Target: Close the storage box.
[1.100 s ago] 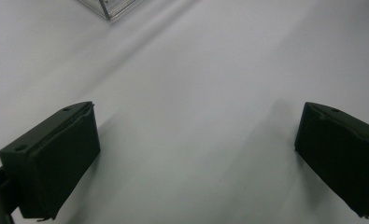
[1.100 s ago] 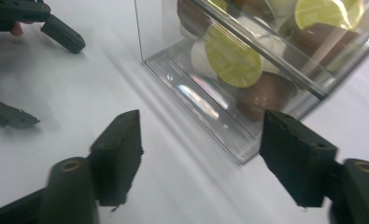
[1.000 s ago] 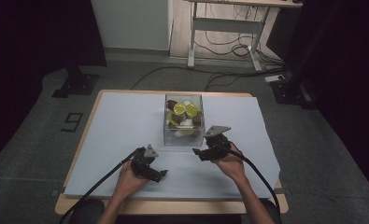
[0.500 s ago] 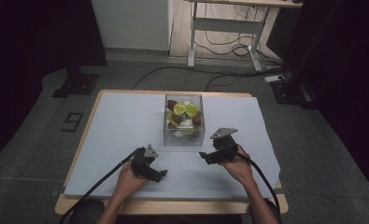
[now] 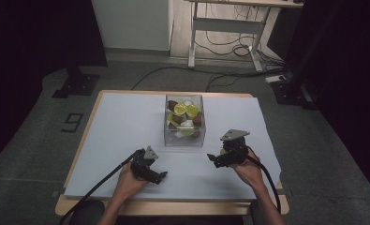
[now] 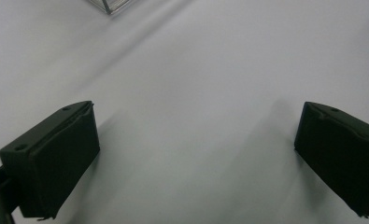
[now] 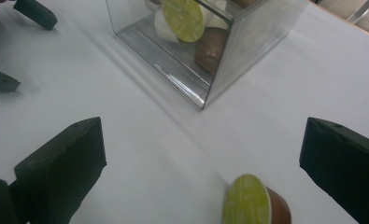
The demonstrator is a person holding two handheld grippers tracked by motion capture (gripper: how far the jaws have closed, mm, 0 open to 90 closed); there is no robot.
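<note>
A clear plastic box [image 5: 184, 136] stands mid-table and holds several coffee capsules with green, white and brown tops. In the right gripper view its near corner [image 7: 205, 88] is just ahead. A brown capsule with a green lid [image 7: 252, 203] lies on its side on the white table cover, between the wide-apart jaws of my right gripper [image 7: 201, 158]; neither jaw touches it. My right gripper [image 5: 216, 161] sits right of the box's front. My left gripper [image 5: 160, 177] rests low at the front left, open [image 6: 196, 154] over bare cover.
The white cover [image 5: 126, 122] spans most of the wooden table. The left gripper's two jaws [image 7: 32, 13] appear at the far left of the right gripper view. Black cables trail off the front edge. Floor stands and a desk lie beyond the table.
My right gripper has drifted right and slightly back from the box's front. The left gripper has stayed put.
</note>
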